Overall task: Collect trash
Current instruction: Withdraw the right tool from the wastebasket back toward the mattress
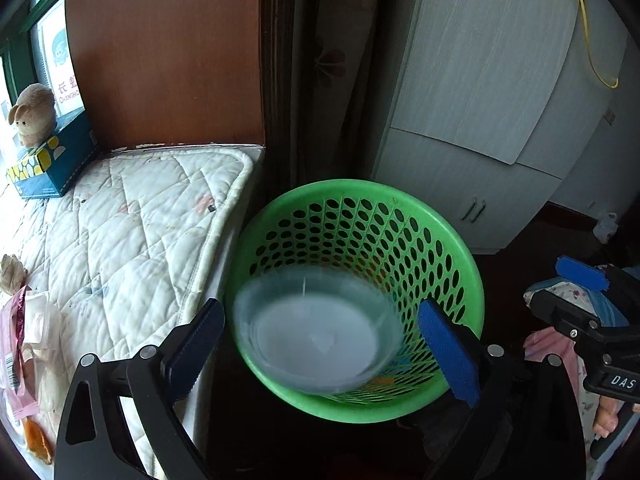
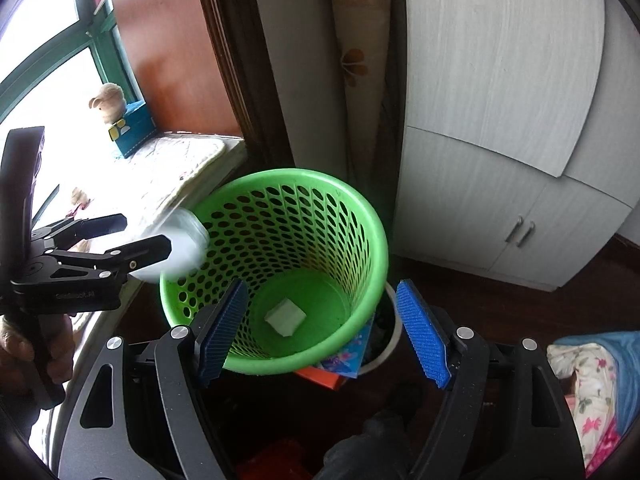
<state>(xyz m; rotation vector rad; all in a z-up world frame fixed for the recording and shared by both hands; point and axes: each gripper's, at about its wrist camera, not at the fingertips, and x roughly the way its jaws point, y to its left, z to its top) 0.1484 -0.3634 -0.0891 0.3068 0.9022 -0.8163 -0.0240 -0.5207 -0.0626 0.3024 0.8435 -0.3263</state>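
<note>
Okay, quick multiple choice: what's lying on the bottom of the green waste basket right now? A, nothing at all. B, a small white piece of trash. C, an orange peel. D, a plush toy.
B: the right wrist view looks down into the green waste basket and shows one small white piece of trash lying on its floor.

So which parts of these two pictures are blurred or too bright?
Left wrist view: the translucent cup over the green basket is smeared by motion, the rest sharp. Right wrist view: the same cup is blurred, and the window is blown out white.
</note>
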